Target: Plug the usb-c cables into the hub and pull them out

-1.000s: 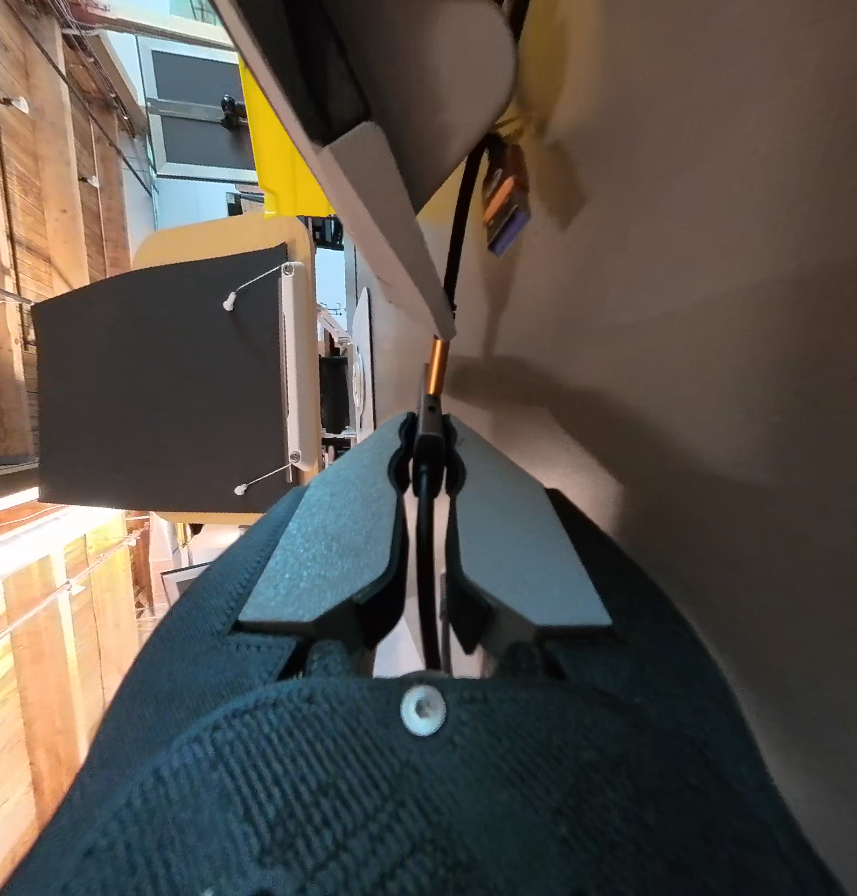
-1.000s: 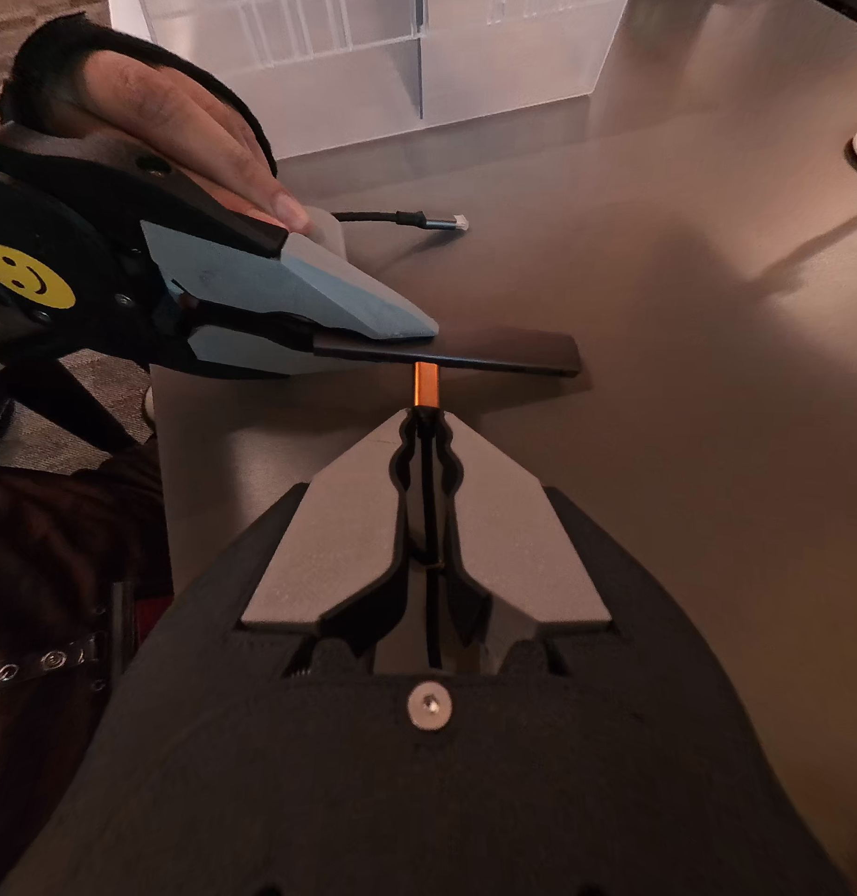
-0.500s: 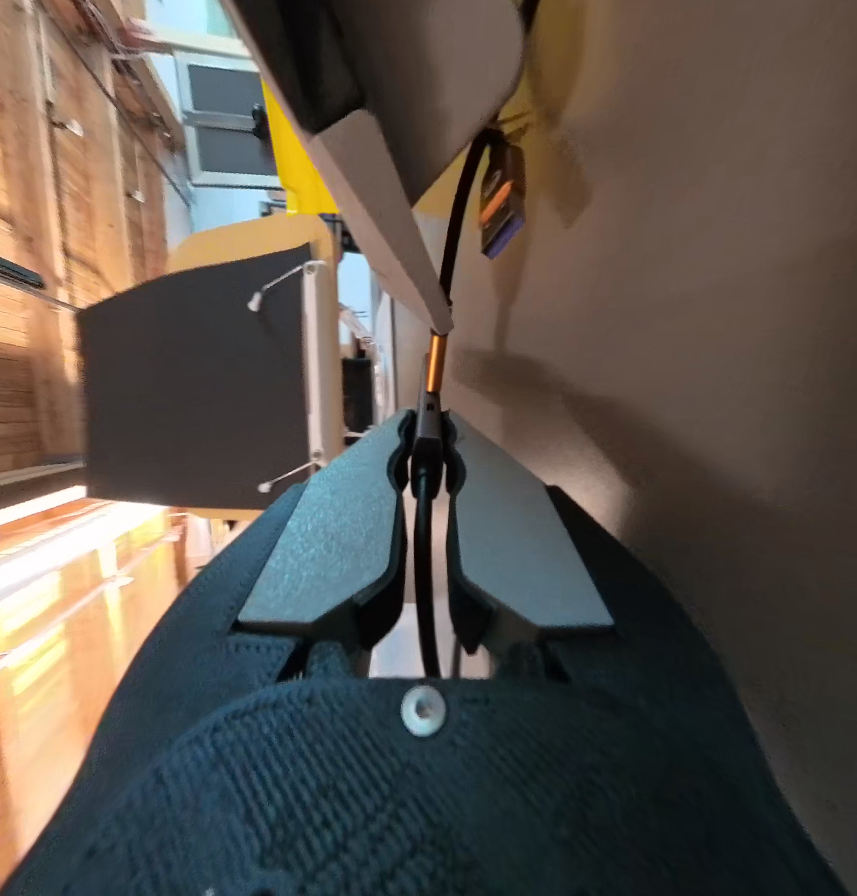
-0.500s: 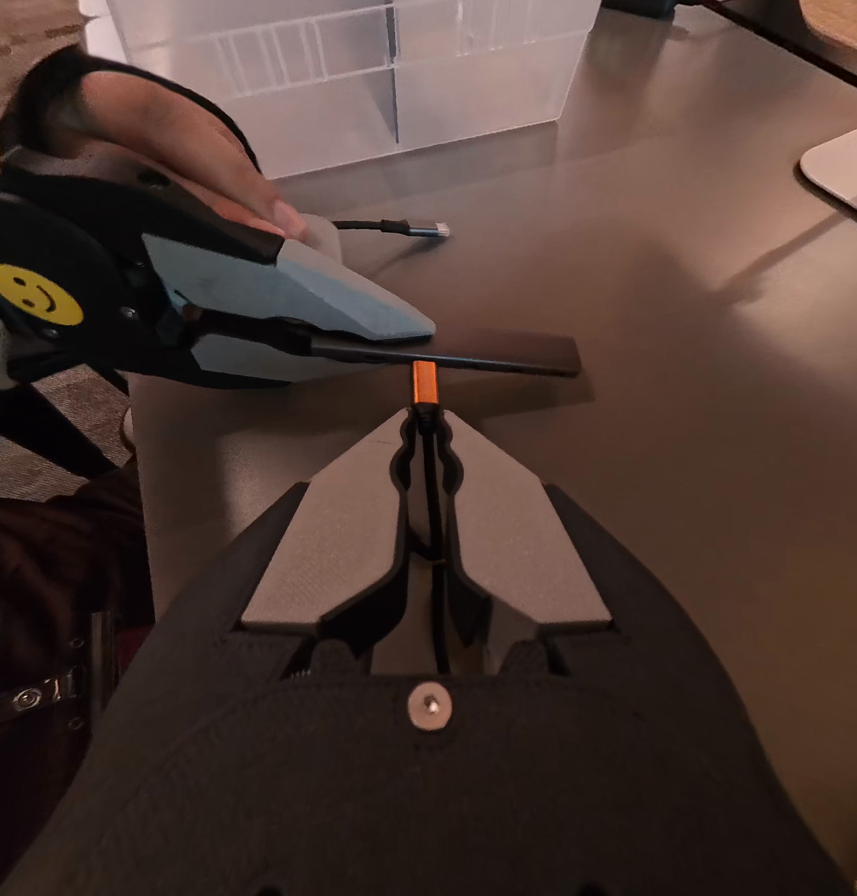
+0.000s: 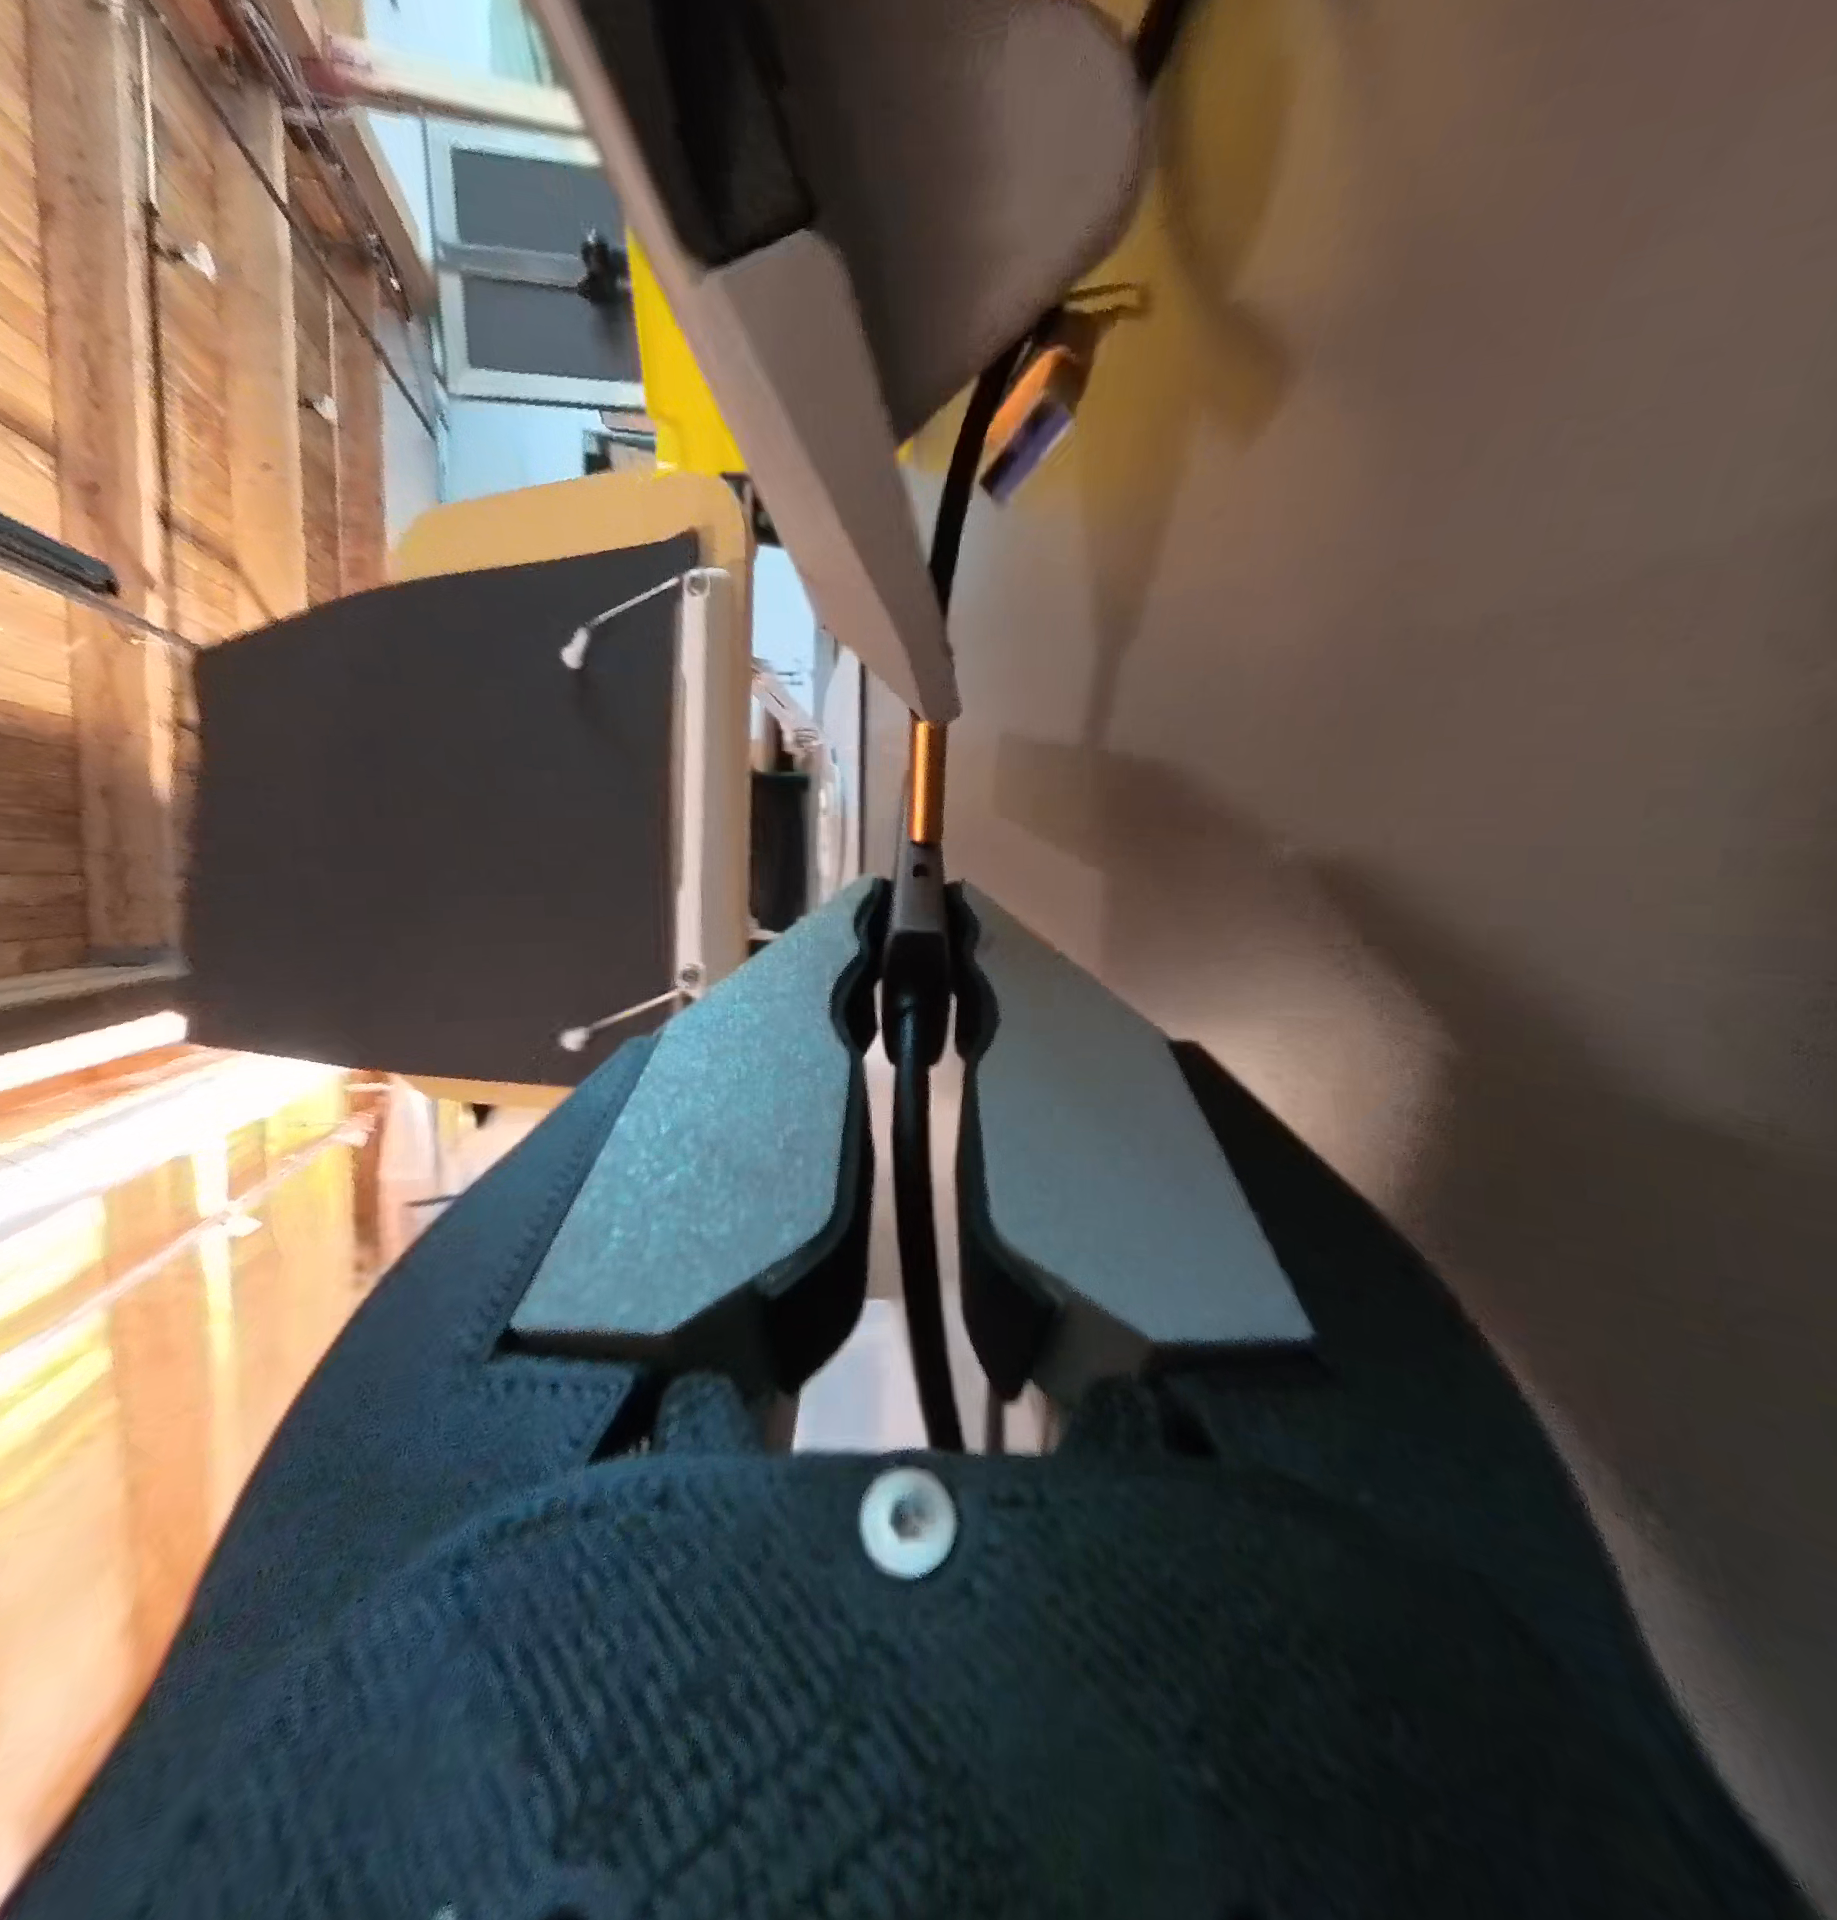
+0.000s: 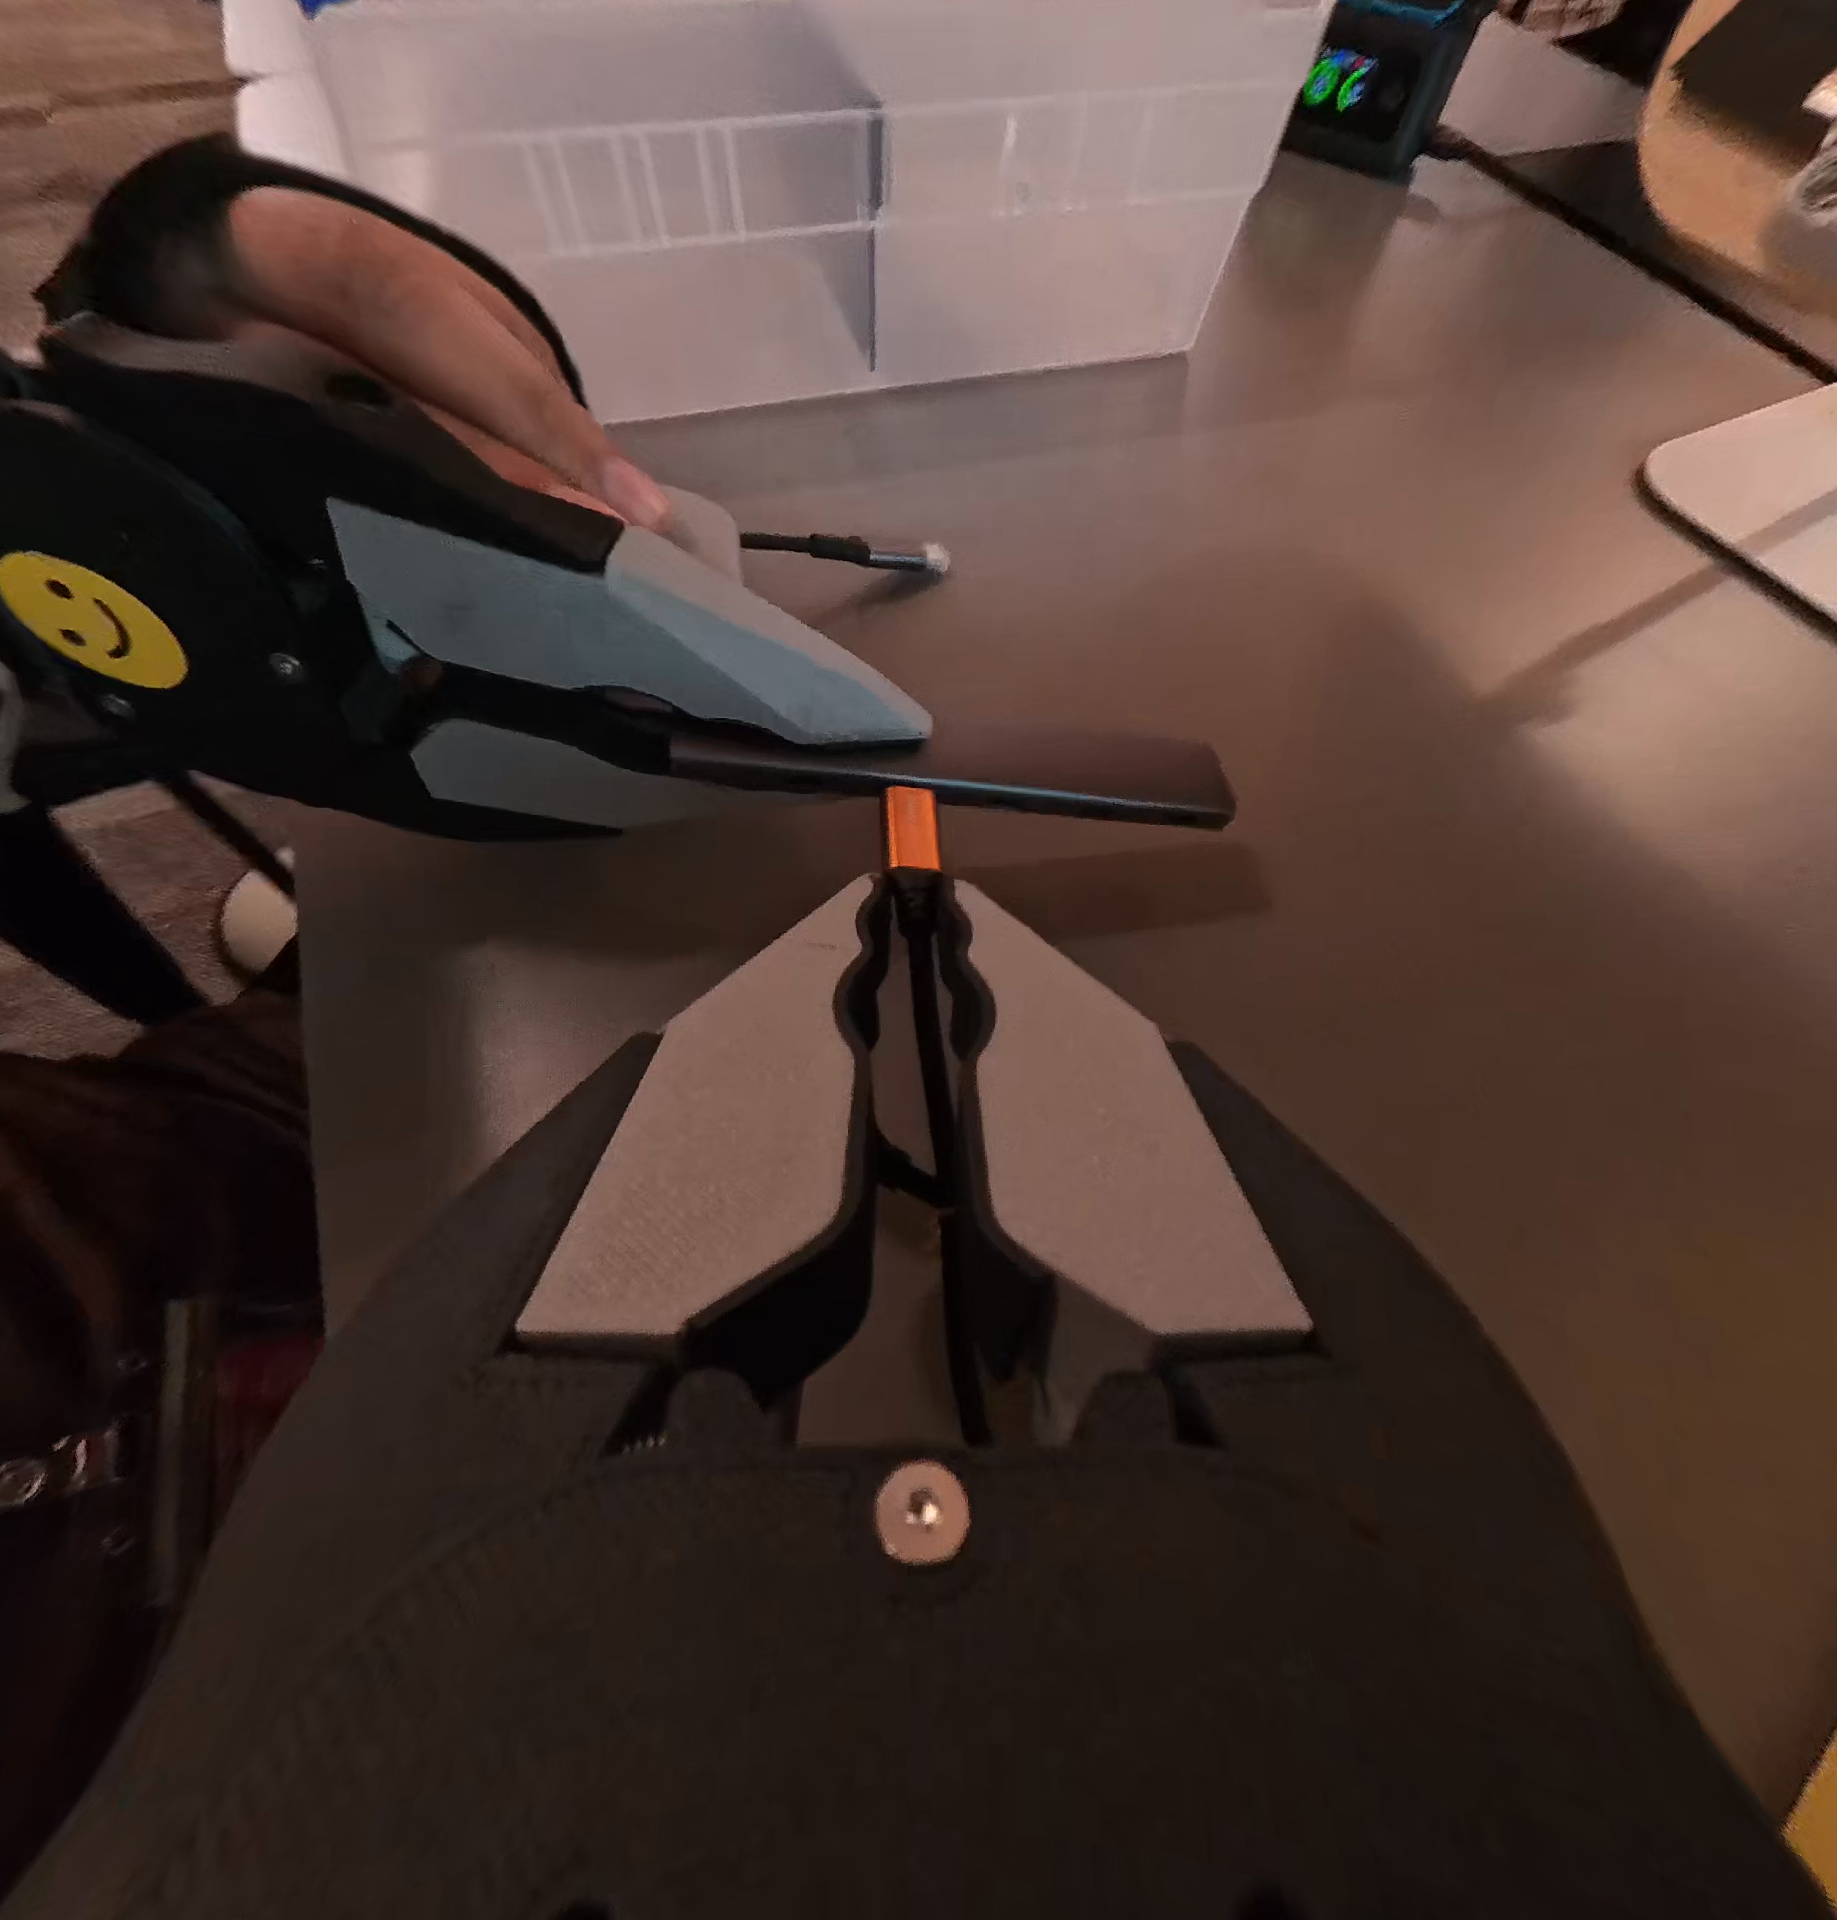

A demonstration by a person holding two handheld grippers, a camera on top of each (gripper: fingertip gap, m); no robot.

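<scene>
In the right wrist view my right gripper is shut on a black cable just behind its orange USB-C plug. The plug's tip meets the near side edge of a flat dark hub. My left gripper comes in from the left, shut on the hub, and holds it level above the table. In the left wrist view the left gripper clamps the hub seen end-on. The orange plug stands ahead of it under the right gripper's fingers.
A second black cable end lies on the brown table behind the hub. A translucent plastic box stands at the back. A flat white base sits at the right. An orange and purple plug hangs near the right gripper. Less than 4 cm separates the two grippers' tips.
Both grippers have shifted together, and the box and the far table now show lower in the right wrist view. The orange plug stays at the hub's edge; both grips are unchanged.
</scene>
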